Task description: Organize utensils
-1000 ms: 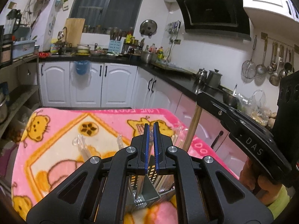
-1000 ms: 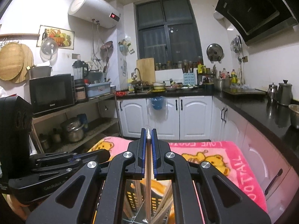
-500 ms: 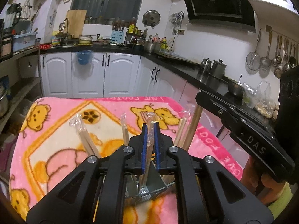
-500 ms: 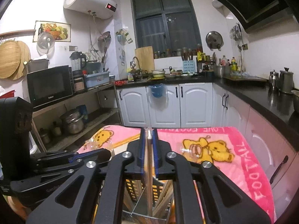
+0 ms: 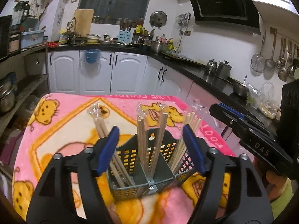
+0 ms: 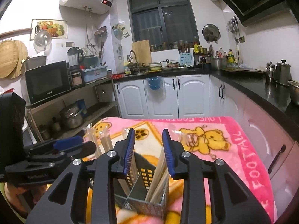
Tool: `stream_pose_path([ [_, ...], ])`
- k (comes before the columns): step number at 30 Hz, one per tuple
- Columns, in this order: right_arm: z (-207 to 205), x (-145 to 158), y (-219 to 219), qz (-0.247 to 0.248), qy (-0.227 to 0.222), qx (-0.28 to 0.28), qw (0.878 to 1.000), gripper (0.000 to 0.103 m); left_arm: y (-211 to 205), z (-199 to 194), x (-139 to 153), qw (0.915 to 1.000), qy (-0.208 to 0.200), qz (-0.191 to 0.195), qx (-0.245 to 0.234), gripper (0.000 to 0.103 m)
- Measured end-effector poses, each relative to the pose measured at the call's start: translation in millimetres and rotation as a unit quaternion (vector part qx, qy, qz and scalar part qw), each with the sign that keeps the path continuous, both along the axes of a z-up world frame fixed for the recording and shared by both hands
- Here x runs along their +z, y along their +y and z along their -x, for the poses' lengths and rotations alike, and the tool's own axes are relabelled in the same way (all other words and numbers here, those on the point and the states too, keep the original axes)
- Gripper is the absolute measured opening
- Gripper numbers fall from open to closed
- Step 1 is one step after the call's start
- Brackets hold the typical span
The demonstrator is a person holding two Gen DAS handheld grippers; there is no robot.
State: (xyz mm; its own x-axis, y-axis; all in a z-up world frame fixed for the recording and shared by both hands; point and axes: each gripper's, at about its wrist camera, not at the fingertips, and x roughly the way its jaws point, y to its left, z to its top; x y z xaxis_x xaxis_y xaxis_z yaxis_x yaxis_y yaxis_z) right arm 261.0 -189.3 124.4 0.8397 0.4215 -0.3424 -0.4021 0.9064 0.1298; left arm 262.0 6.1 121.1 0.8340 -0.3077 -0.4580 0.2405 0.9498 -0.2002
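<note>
a dark perforated utensil caddy (image 5: pixel 149 155) is seen standing on the pink bear-print blanket (image 5: pixel 71 123) spread over the tabletop, split into compartments by dividers. wrapped bundles of wooden chopsticks (image 5: pixel 151 134) are stood upright and leaning in those compartments. the left gripper (image 5: pixel 150 149) is held just above the caddy, jaws opening wide, nothing pinched. the right gripper (image 6: pixel 148 149) is poised over it too, jaws opening, with chopsticks between the pads but not squeezed.
</note>
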Motion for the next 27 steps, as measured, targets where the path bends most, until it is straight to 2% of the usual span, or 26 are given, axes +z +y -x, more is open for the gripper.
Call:
stream_pose_path([
  [7, 14.3, -4.9, -3.7, 0.004, 0.008, 0.002, 1.000, 0.041, 4.8, 16.4, -0.6, 0.9998, -0.003, -0.010, 0.017, 0.087],
  [11, 25.5, -7.5, -4.4, 0.008, 0.009, 0.005, 1.000, 0.046, 8.3, 28.8, -3.3, 0.9998, -0.004, -0.011, 0.018, 0.088],
  [13, 30.4, -9.3, -4.5, 0.010, 0.011, 0.007, 1.000, 0.049, 10.0, 34.7, -4.2, 0.9997, -0.007, -0.010, 0.021, 0.092],
  [18, 46.5, -19.3, -6.4, 0.018, 0.018, 0.013, 1.000, 0.055, 15.1, 48.0, -10.1, 0.9995, -0.002, -0.006, 0.031, 0.092],
  [27, 74.0, -43.9, -4.6, 0.033, 0.038, 0.024, 0.998, 0.064, 20.5, 70.3, -39.9, 0.9984, 0.033, -0.005, 0.045, 0.092],
])
